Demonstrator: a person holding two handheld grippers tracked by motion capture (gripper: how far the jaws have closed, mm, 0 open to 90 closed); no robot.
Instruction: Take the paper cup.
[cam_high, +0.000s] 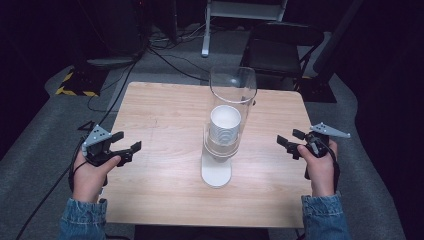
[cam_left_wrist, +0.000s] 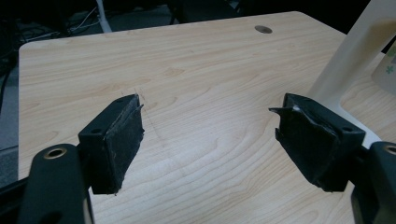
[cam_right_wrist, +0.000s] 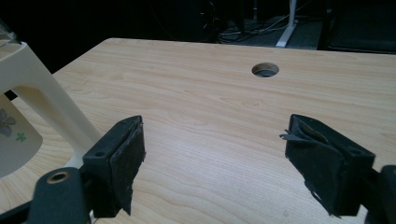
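Clear tube dispenser (cam_high: 232, 107) at frame centre holds stacked white cups (cam_high: 225, 127) on a cream stand; left gripper (cam_high: 131, 147) and right gripper (cam_high: 289, 142) both gape wide, empty.

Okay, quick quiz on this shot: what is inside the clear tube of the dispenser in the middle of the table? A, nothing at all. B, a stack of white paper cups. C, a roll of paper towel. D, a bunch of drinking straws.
B: in the high view the clear tube of the dispenser holds a stack of white paper cups, the top cup's open mouth facing up.
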